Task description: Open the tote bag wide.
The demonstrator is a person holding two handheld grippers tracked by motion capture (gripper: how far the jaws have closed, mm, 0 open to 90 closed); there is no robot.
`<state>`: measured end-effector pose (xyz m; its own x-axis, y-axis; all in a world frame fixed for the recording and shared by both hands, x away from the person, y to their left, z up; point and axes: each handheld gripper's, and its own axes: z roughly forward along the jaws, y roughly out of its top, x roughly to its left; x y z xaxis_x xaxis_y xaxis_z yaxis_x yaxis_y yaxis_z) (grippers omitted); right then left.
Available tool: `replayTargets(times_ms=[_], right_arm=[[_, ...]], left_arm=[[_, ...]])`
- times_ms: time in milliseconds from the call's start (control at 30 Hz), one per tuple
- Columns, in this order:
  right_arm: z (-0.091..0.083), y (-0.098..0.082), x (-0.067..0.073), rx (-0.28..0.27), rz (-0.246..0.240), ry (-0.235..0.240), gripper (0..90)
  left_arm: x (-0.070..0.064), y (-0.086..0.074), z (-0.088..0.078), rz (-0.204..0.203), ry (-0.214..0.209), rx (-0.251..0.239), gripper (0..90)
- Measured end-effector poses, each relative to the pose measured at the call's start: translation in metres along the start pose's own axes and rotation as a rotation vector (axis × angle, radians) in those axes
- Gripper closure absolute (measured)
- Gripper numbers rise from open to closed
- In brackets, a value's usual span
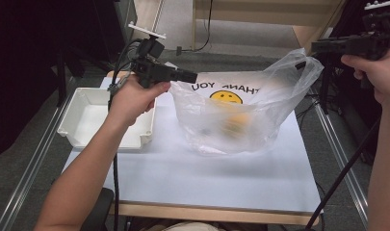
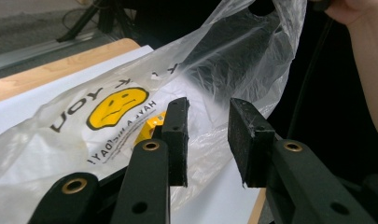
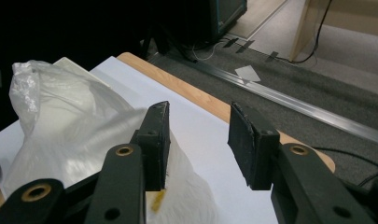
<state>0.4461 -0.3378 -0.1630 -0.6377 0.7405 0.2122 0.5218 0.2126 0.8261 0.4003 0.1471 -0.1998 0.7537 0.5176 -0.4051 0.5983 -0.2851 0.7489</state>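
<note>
A clear plastic bag [image 1: 240, 115] printed with a yellow smiley face and "THANK YOU" is seen at the centre of the white surface [image 1: 207, 178], its mouth pulled up toward one o'clock. Something yellow is made out inside it, too blurred to name. A white plastic tray [image 1: 94, 120] is placed at nine o'clock from the bag, just beside it.

The left gripper [image 1: 190, 76] is held at the bag's eleven o'clock edge. In the left gripper view its jaws are parted, and only loose film is seen beyond them; nothing is clamped. The right gripper [image 3: 198, 140] is held raised at two o'clock, its jaws likewise parted, with the bag lying beside the left jaw and not pinched.

The bag is judged to be already filled; a firm hold on both handles appears to be left to do.
</note>
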Motion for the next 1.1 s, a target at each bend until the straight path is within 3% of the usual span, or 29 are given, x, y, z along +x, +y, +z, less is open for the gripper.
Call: replayTargets(times_ms=[200,333,567,900,1100], right_arm=[[0.009,0.021,0.016,-0.009,-0.041,0.075,59.8],[0.02,0.031,0.031,0.019,-0.097,0.157,60.4],[0.048,0.027,0.045,0.086,-0.159,0.246,59.7],[0.067,0.005,0.041,0.132,-0.169,0.264,59.1],[0.069,-0.007,0.043,0.126,-0.259,0.27,61.4]], left_arm=[[0.005,-0.001,0.015,-0.018,0.012,0.021,69.2],[0.007,-0.003,0.022,-0.03,0.017,0.027,69.2],[0.015,-0.009,0.033,-0.042,0.029,0.049,68.2],[0.028,-0.013,0.048,-0.068,0.038,0.064,67.4],[0.029,-0.013,0.052,-0.069,0.048,0.071,67.5]])
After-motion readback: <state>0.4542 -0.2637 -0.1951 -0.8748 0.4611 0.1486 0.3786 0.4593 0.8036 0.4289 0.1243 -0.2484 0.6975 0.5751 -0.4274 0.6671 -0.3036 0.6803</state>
